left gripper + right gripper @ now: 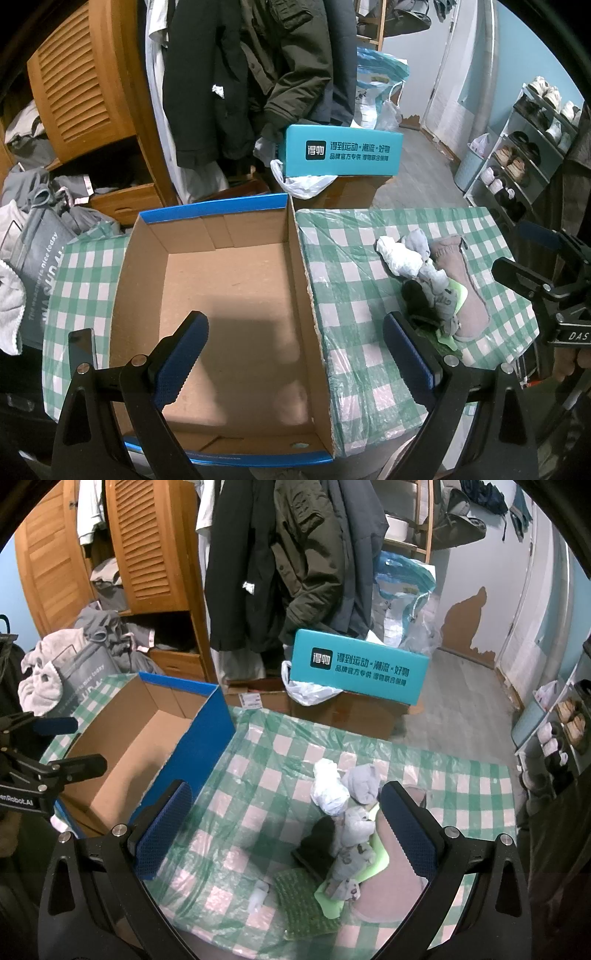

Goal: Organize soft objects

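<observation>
A table (362,295) covered in a green-and-white checked cloth under clear plastic carries an open cardboard box (229,314) with blue outer walls on its left half. The box reaches from the near edge to the far edge, and nothing shows inside but its brown floor.

The pile of soft things (351,830) lies on the right half of the table, well apart from the box. It holds a white crumpled sock (328,790), a grey balled sock (364,784) touching it, a black sock (319,843), a patterned grey sock (349,864) lying over a light green piece (376,864), a green knitted piece (301,897) nearest the near edge, and a pinkish-brown slipper (465,291) on the right side of the pile.

The left gripper (291,369) hangs above the box with its jaws spread wide, holding nothing. The right gripper (284,834) hangs above the pile, jaws likewise wide apart and empty.

Beyond the far edge a teal box (341,151) sits on a carton, with coats (251,74) hanging behind.
</observation>
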`<state>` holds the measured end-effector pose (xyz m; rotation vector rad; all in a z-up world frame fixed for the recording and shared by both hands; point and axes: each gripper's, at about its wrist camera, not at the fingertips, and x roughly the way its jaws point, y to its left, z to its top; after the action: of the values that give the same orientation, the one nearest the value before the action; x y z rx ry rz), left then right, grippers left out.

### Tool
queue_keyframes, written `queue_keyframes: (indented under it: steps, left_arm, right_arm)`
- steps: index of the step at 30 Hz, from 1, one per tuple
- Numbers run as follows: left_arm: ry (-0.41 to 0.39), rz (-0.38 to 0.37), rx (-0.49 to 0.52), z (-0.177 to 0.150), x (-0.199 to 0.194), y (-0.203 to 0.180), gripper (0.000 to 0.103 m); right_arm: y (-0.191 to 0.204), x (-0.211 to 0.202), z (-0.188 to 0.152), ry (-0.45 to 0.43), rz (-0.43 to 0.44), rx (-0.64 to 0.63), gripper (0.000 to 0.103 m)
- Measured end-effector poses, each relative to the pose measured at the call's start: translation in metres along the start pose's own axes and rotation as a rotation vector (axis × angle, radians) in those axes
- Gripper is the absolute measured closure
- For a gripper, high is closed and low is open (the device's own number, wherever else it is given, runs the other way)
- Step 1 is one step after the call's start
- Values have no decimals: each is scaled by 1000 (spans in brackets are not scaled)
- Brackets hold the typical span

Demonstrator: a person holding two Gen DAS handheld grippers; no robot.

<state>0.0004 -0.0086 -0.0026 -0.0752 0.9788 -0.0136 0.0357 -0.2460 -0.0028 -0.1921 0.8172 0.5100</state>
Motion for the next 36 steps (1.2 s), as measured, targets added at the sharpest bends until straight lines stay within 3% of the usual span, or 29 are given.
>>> queue_keyframes:
  steps: [8, 18, 36]
  left_arm:
    - [2, 4, 3, 0, 0, -2, 6]
    - [44, -43, -7, -2, 10, -16, 6]
    - [152, -60, 37, 19, 52, -56, 6]
  right_arm:
    - [0, 1, 0, -1, -1, -1, 2]
    - [-16, 0, -8, 4, -16, 34, 2]
    - [-90, 12, -24, 72, -109, 123, 2]
